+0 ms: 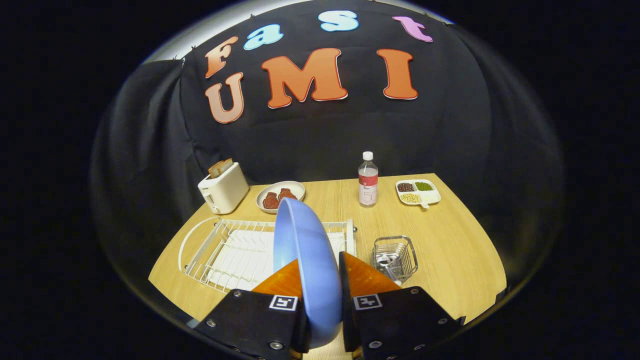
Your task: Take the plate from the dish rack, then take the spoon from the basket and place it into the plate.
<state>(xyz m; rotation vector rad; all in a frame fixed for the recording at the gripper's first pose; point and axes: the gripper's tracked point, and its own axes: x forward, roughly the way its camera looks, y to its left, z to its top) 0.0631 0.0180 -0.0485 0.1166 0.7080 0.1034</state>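
My gripper [320,280] is shut on the blue plate [300,240], which stands on edge between the two fingers and rises above them. Behind and to the left of the plate lies the white wire dish rack [235,250] on its tray. Just right of the fingers sits the small wire basket [396,256], and the metal spoon [387,266] lies inside it with its bowl showing near the right finger. The plate hides part of the rack's right side.
A white toaster [222,189] with bread stands at the back left. Next to it is a white dish [280,196] with brown food. A water bottle [368,181] and a divided tray of beans [418,192] stand at the back. Bare wooden table [450,240] lies right of the basket.
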